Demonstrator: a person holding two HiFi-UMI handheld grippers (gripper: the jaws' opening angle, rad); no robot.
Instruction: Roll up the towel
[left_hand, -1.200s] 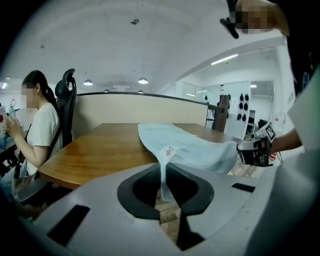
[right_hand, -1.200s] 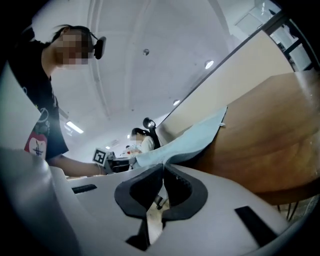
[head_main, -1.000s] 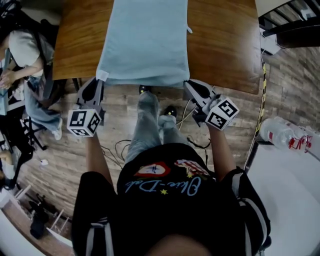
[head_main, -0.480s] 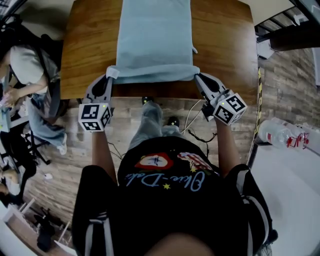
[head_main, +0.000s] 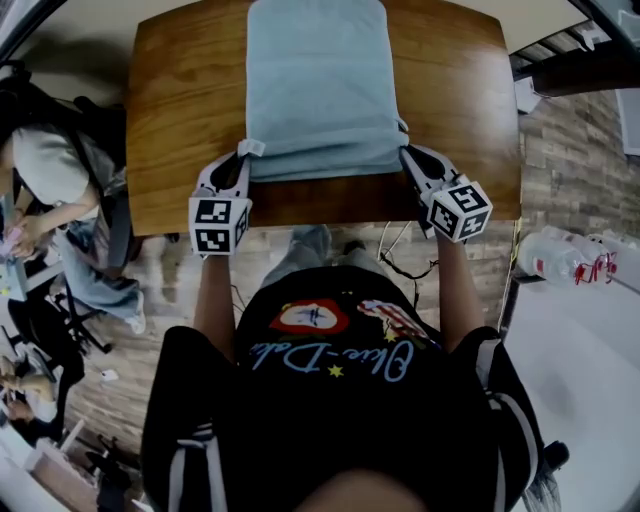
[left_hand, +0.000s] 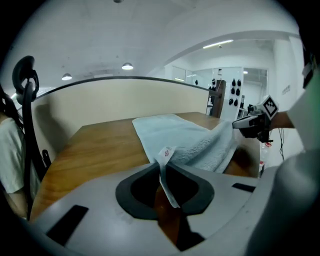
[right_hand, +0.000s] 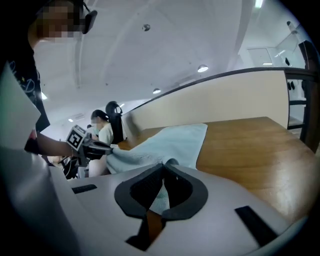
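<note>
A light blue towel (head_main: 320, 85) lies lengthwise on the brown wooden table (head_main: 180, 110), its near end lifted and folded back over itself. My left gripper (head_main: 243, 157) is shut on the towel's near left corner, where a white label (left_hand: 165, 153) sticks up between the jaws. My right gripper (head_main: 405, 155) is shut on the near right corner (right_hand: 161, 165). In the left gripper view the towel (left_hand: 190, 140) runs away from the jaws, and the right gripper (left_hand: 250, 121) shows beyond it. In the right gripper view the towel (right_hand: 170, 142) stretches toward the left gripper (right_hand: 95, 145).
The table's near edge (head_main: 330, 215) lies just below the grippers. A seated person (head_main: 60, 180) is at the left of the table. Plastic bottles (head_main: 565, 262) lie on a white surface at the right. Cables trail on the wooden floor under the table.
Both grippers have carried the towel's near edge from off the table's front, up and forward over the table. The near end now folds over the towel.
</note>
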